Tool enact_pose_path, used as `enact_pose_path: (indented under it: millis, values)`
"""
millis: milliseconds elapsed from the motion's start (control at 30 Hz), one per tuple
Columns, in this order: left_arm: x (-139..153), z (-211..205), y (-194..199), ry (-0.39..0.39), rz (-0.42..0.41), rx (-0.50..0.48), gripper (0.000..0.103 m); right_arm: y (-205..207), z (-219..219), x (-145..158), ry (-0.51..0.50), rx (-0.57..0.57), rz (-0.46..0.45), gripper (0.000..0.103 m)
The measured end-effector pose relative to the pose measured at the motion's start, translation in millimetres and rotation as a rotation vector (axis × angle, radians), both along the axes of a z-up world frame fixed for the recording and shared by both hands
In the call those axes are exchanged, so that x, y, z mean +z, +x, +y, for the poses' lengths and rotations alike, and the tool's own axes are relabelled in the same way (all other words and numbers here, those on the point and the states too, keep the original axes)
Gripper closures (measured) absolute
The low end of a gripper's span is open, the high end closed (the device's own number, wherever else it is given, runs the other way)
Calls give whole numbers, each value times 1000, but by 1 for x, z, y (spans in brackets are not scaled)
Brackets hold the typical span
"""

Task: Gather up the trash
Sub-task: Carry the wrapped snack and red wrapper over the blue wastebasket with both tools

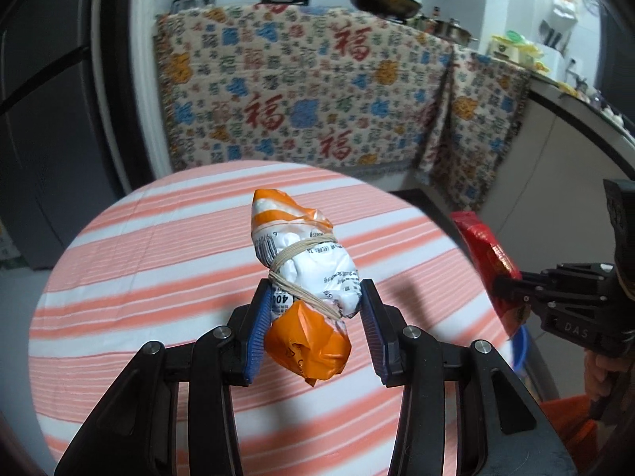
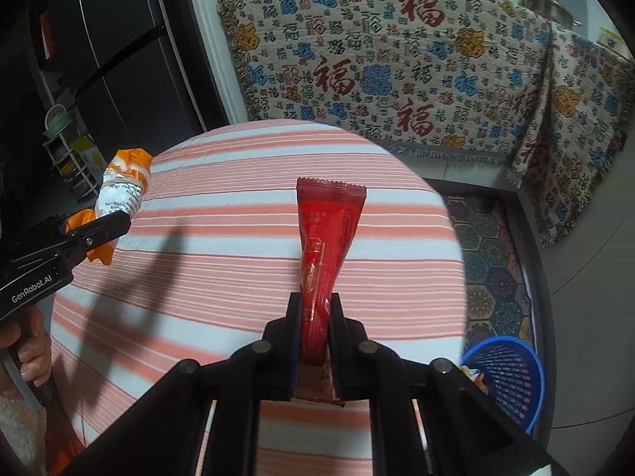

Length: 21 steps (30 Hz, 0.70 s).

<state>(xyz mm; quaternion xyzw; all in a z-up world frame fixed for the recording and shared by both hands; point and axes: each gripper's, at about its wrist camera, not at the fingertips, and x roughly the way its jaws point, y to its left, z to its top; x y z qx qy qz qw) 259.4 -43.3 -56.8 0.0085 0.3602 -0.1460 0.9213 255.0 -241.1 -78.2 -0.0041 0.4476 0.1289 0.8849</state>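
Trash's off the worktop (image 2: 238,238): left tool (image 1: 313,309) pinching a banded wrapper (image 1: 305,269), right tool (image 2: 315,317) pinching a red packet (image 2: 325,246), basket (image 2: 512,380) just right of it.

wrappers: 2 (image 1: 305,273) (image 2: 323,261) | grippers: 2 (image 1: 313,317) (image 2: 315,337) | basket: 1 (image 2: 512,380)

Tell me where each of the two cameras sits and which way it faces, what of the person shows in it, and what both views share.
Left wrist: sits on the left gripper, looking down along its fingers at the orange-and-white packet it holds above the striped table; the right gripper and a hand show at right.
Right wrist: sits on the right gripper, facing the red wrapper it pinches; a hand shows at left, a blue basket lower right.
Shared: table, both packets, patterned cloth.
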Motion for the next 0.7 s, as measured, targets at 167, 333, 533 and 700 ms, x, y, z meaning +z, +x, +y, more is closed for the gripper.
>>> enact_pose_path:
  millis: [167, 333, 533, 700]
  values:
    - [8, -72, -12, -40, 5, -135, 59, -26, -64, 10, -29, -90, -12, 91]
    - [1, -148, -19, -87, 41, -262, 59, -55, -147, 9, -57, -224, -6, 91]
    - [-20, -236, -25, -135, 104, -405, 59, -77, -228, -5, -44, -335, 29, 91]
    - [-54, -298, -24, -144, 169, -472, 59, -77, -275, -34, 19, -372, 78, 91]
